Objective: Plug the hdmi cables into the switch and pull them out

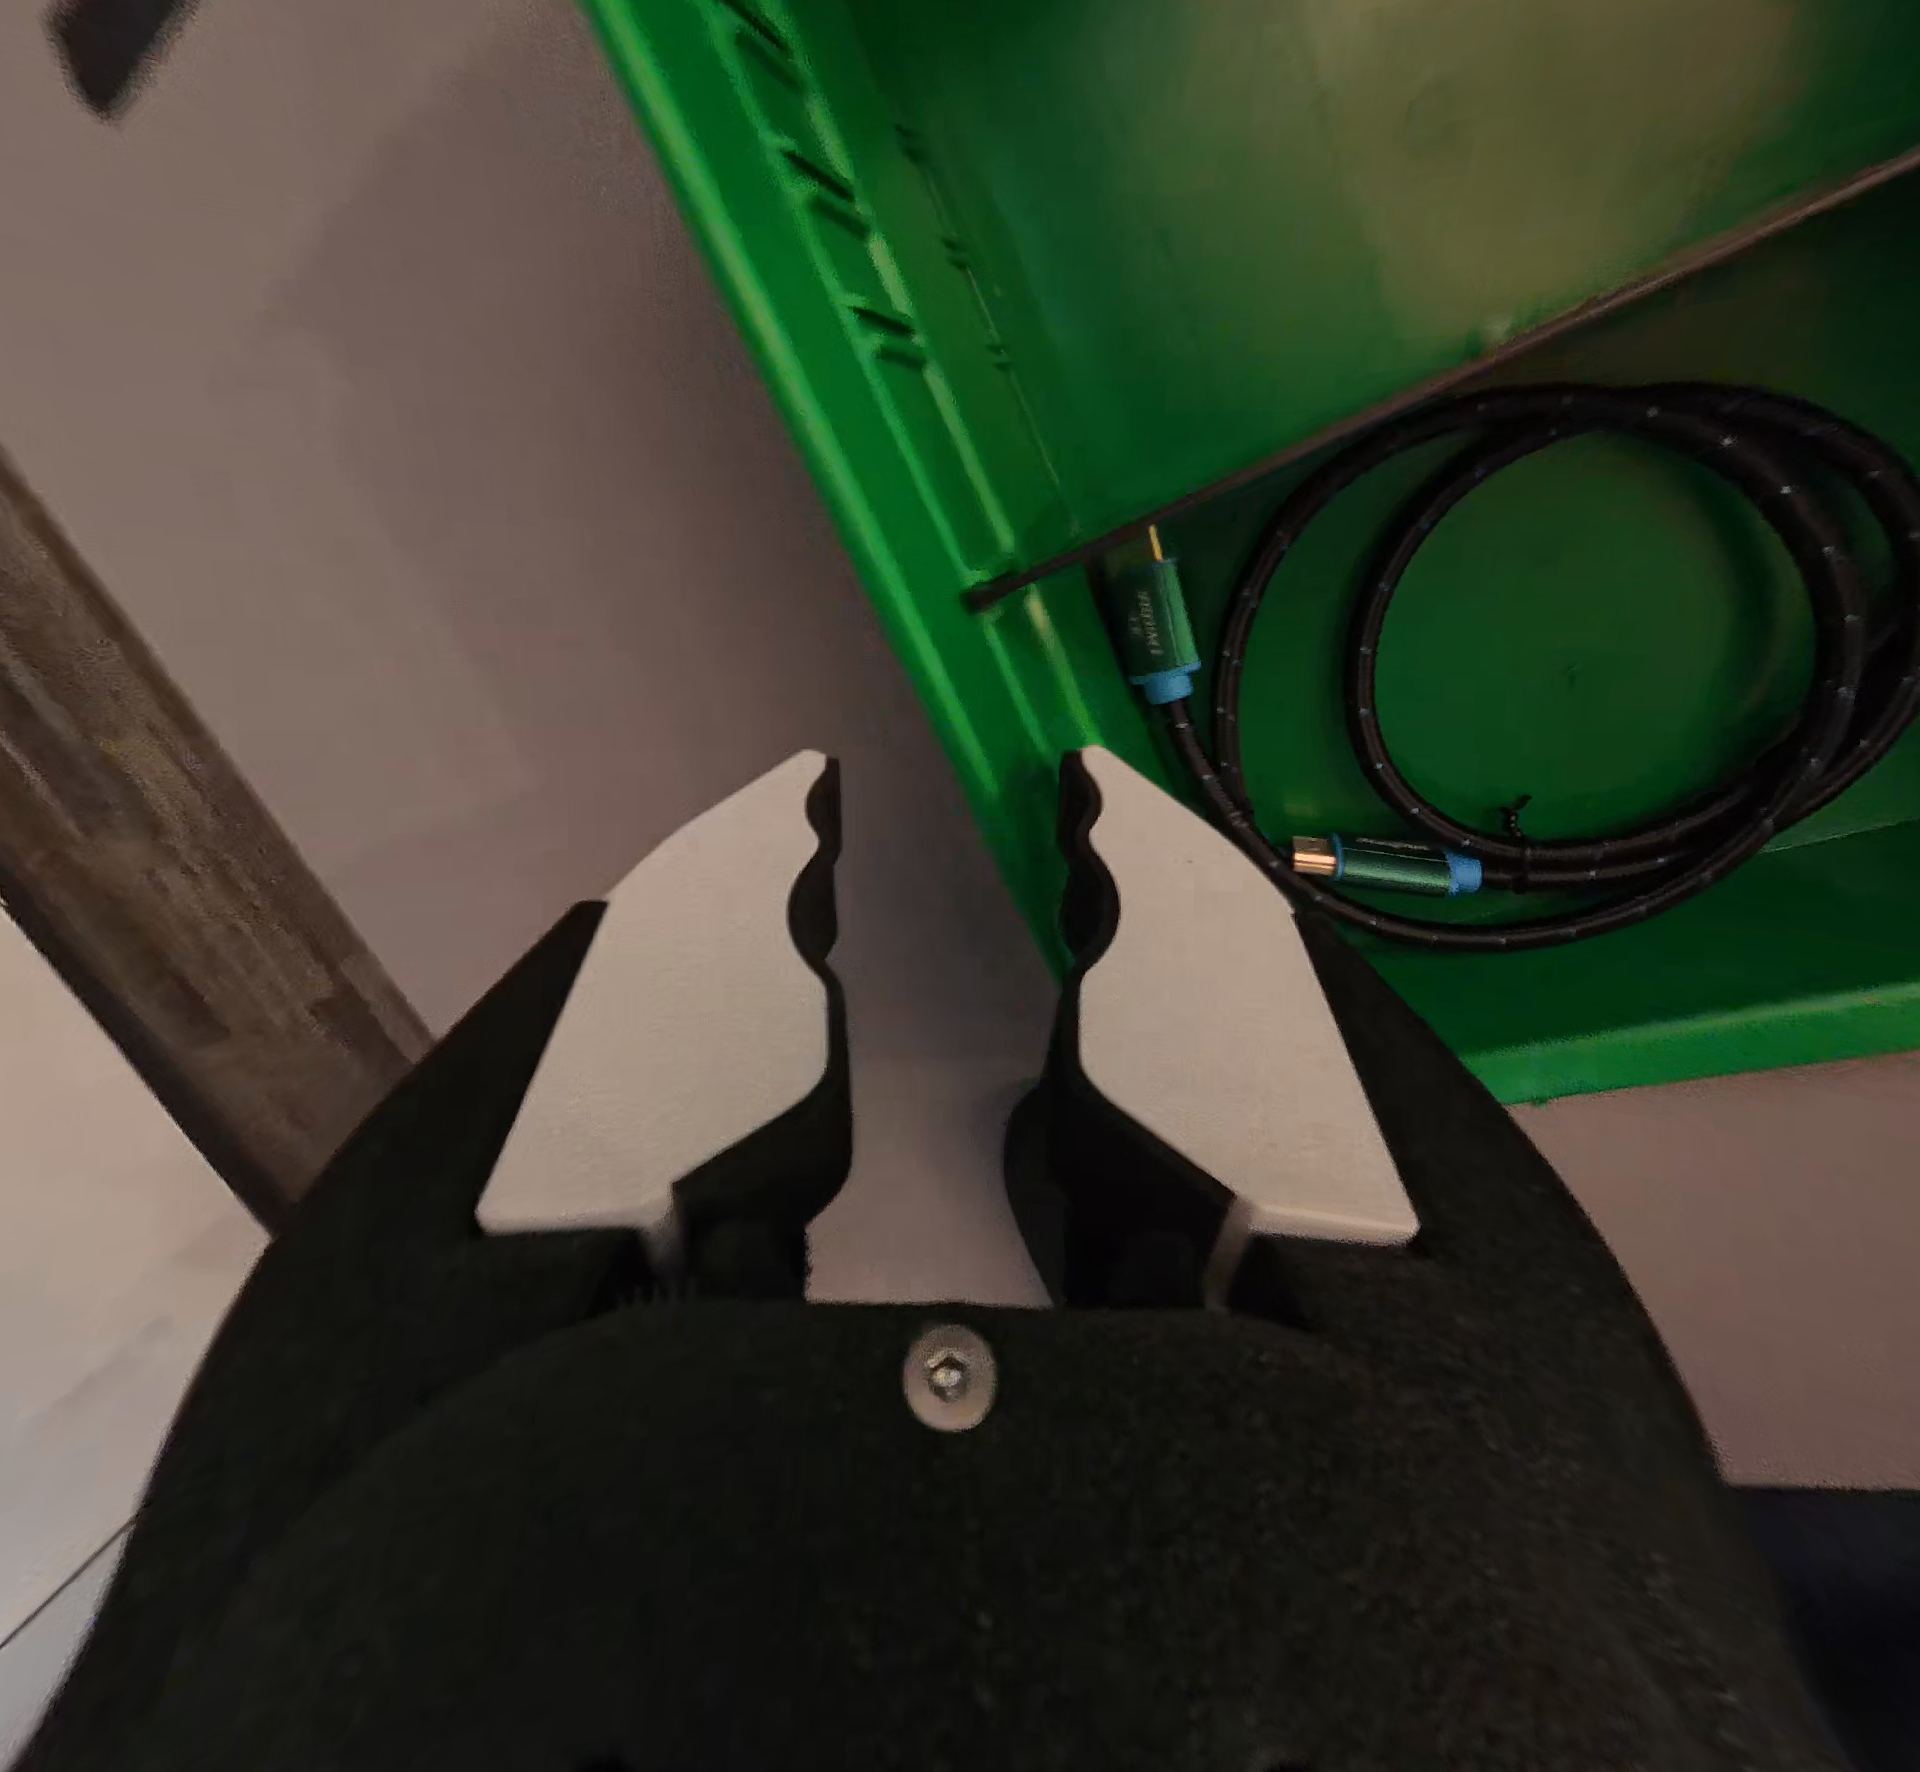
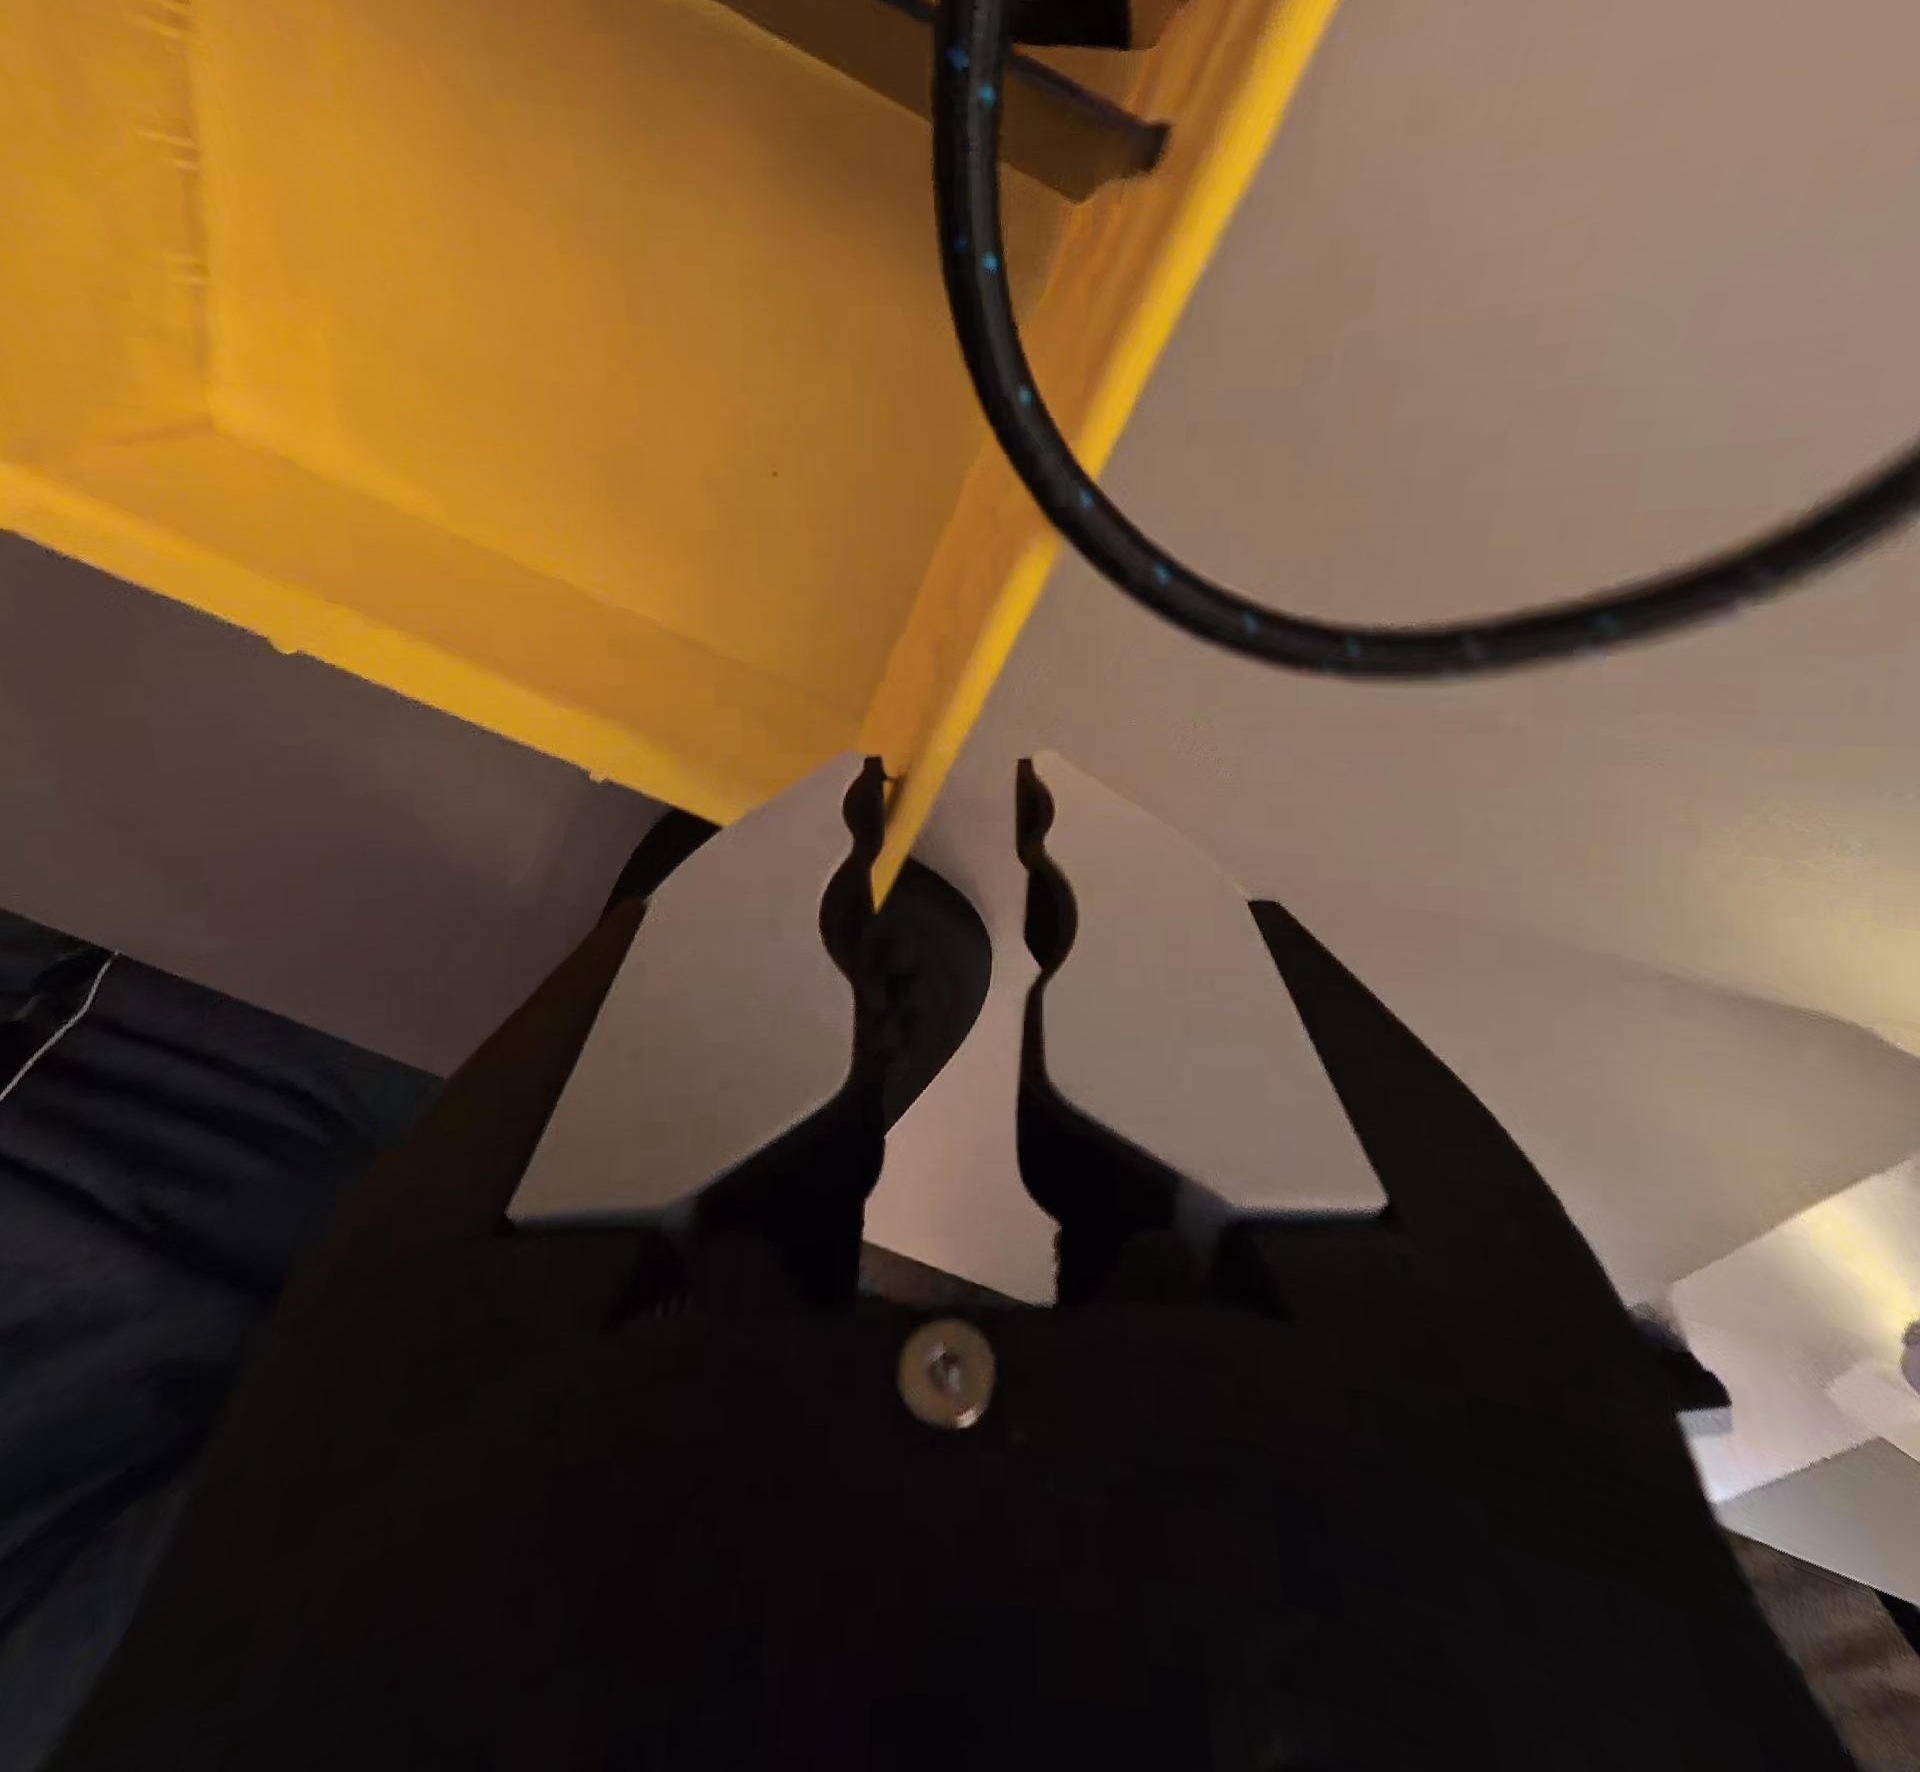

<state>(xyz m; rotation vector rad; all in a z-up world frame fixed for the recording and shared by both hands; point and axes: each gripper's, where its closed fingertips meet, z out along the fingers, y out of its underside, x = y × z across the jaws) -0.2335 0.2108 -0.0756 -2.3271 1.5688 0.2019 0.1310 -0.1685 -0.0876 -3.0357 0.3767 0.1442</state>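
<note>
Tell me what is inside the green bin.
The green bin holds a coiled black HDMI cable with two green plugs, lying loose behind a dark divider. The compartment beyond it is blurred.

Dim, warm indoor light. Left view: green bin [image 1: 1299,195] blurs beyond the gripper; edges bow. Right view: gripper body silhouetted, cable [image 2: 1039,434] ahead motion-smeared, glare lower right.

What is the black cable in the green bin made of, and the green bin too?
The coiled cable looks wrapped in woven fabric: matte black with tiny pale flecks, like braid. Its plug ends seem to be shiny green metal with blue rubbery collars, though they could be coated plastic. The green bin looks like smooth moulded plastic, with soft glare and moulded ribs on its wall.
</note>
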